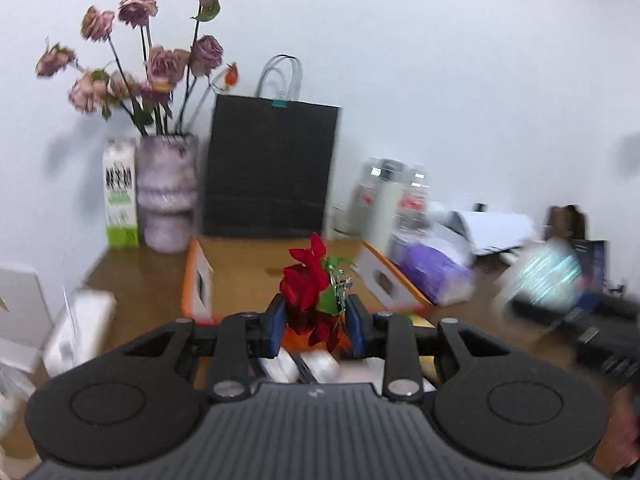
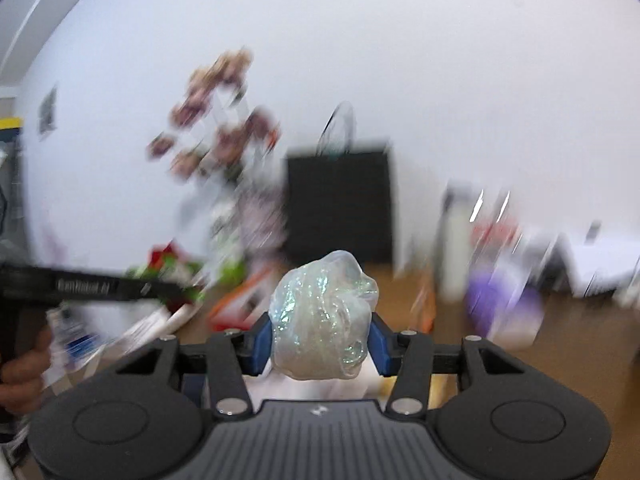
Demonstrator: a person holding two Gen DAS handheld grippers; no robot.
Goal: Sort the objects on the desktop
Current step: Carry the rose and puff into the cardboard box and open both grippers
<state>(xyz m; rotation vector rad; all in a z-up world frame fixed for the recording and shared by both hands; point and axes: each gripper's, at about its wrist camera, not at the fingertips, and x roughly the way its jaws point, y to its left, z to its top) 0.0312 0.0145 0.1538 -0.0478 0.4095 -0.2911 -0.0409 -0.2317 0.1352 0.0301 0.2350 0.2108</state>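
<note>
A white wall stands behind a brown wooden desk (image 1: 140, 280) that is full of things. At the far left of the left wrist view a white and green carton (image 1: 119, 196) stands against the wall, touching a pale purple vase (image 1: 167, 192) of dried pink roses (image 1: 160, 64). Next comes a tall black paper bag (image 1: 272, 168) with a small teal clip on its top edge. In front of the bag lies an open cardboard box (image 1: 248, 276) with orange edges — its flaps stick up on both sides. The left gripper (image 1: 316, 320) is clenched on a red fake flower (image 1: 306, 284) with green leaves, held up in front of the box, so the flower hides part of the box floor. Farther right stand some clear bottles (image 1: 394, 192), blurry, then a purple packet (image 1: 436, 276) lying near the box flap.

In the right wrist view almost everything behind is smeared. A hand (image 2: 24, 376) at the left edge holds the other black tool. In the middle the right gripper (image 2: 320, 340) is grasping a shiny glitter ball (image 2: 324, 320) of crinkly film — it blocks the desk behind it, with the black bag above.
</note>
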